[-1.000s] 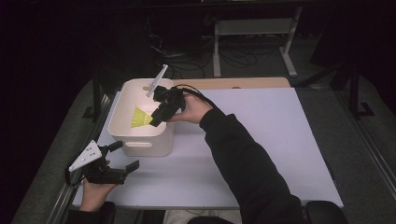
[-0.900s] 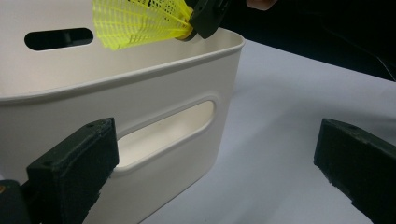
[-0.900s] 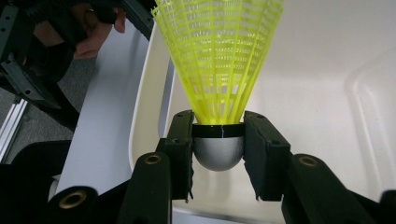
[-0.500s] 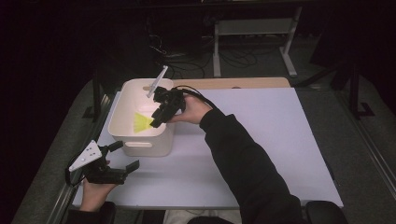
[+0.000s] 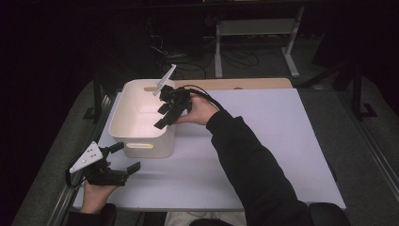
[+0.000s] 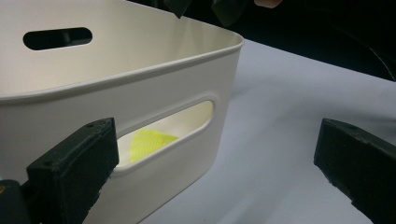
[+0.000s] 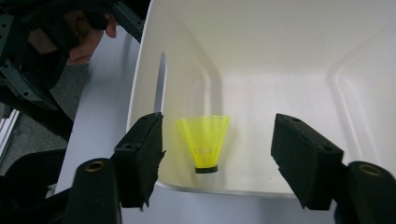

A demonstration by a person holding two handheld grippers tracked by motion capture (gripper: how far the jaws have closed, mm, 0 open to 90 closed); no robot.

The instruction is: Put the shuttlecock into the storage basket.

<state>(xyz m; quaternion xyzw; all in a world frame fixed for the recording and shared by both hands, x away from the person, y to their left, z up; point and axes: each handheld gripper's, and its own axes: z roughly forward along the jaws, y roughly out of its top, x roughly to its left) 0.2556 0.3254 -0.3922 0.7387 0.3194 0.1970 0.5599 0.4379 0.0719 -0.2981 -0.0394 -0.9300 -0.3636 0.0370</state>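
The room behind is dark, with cables and a pale metal frame on the floor, and I work over a white table (image 5: 263, 136) with a wooden strip along its far edge.

At the near left corner of the table, my left gripper (image 5: 123, 165) lies low in the hand, just beside the near wall of the white bin (image 5: 141, 147). Its jaws stand wide apart with nothing between them; in the left gripper view I look between them at the bin's handle slot, and a patch of yellow shows through it.

The bin sits at the table's left, its opening upward. The yellow shuttlecock (image 7: 205, 142) rests on the bin floor, black cork toward me and the skirt flaring away.

My right gripper (image 5: 162, 117) hangs over the bin's right rim, tilted down into it. Its jaws have just been opening; they stand apart, the shuttlecock lying free below them, untouched by either pad.
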